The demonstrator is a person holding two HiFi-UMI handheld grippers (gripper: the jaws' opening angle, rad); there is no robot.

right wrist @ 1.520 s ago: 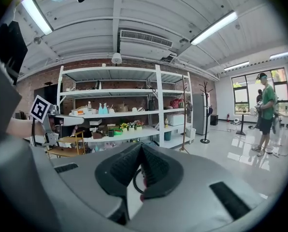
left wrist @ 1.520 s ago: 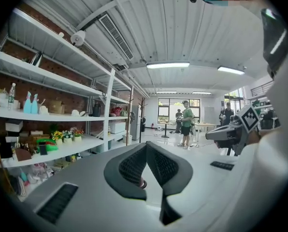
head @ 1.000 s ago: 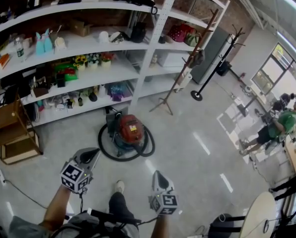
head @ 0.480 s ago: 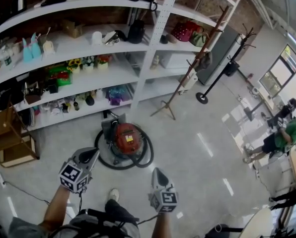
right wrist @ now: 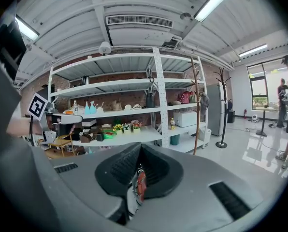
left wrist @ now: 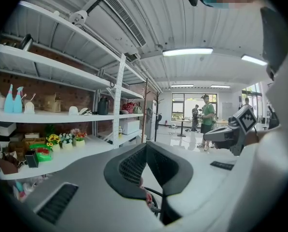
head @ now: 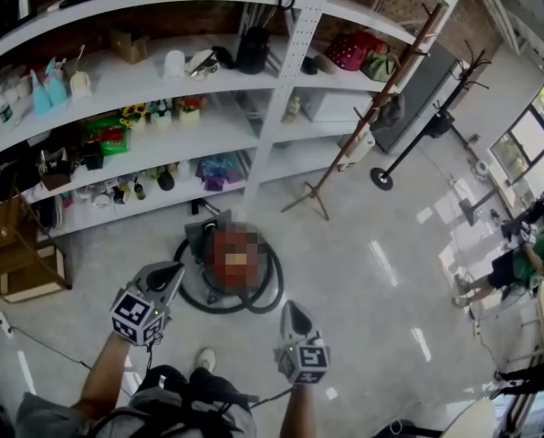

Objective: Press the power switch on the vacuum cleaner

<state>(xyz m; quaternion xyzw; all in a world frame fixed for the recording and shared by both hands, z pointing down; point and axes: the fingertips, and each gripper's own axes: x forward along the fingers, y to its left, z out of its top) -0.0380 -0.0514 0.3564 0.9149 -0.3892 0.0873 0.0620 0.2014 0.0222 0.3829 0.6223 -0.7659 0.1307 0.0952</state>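
The left gripper [head: 171, 272] and right gripper [head: 291, 307] are empty, jaws together. The vacuum cleaner [head: 231, 258] stands well apart. Close in, locate its switch, then press squarely with one closed tip.

left gripper [head: 169, 273] closer to vacuum cleaner [head: 228, 261]

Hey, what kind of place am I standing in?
Likely a storeroom or workshop-style lab: long white shelves stocked with mixed household goods against brick, a vacuum cleaner on the polished floor, and a wooden coat stand nearby.
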